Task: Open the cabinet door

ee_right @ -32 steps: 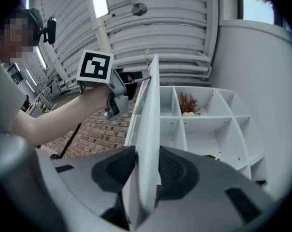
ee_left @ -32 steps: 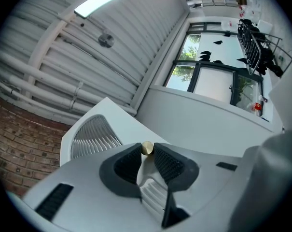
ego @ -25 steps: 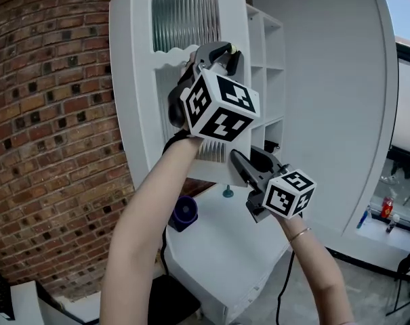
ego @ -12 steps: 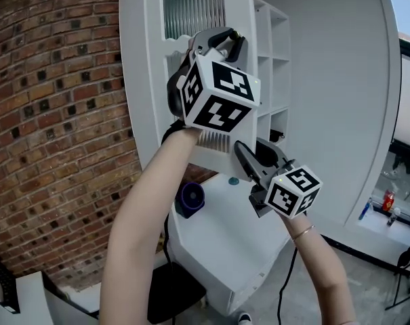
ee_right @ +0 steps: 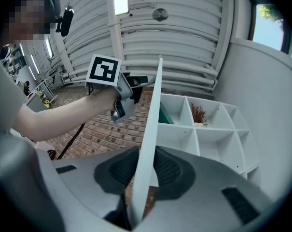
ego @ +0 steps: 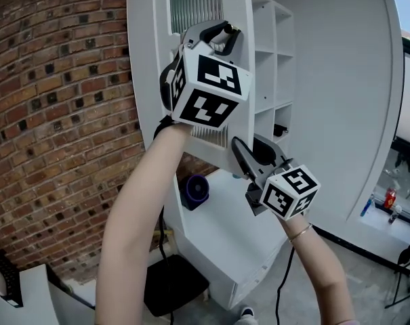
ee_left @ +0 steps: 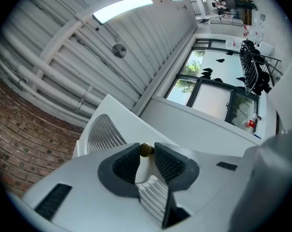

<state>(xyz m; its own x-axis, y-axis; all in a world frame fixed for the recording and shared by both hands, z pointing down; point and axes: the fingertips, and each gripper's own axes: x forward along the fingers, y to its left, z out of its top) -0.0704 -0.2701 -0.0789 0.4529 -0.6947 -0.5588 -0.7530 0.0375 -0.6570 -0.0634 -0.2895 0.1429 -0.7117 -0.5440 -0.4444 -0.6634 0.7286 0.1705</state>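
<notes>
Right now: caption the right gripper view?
Right gripper pinches the cabinet door edge-on; left gripper holds its far side; shelves behind.

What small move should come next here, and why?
Probably swing the cabinet door a little wider, both hands together. The left hand-held gripper is shut on its brass knob, the right hand-held gripper clamps its free edge, and the door already stands off the shelves.
</notes>
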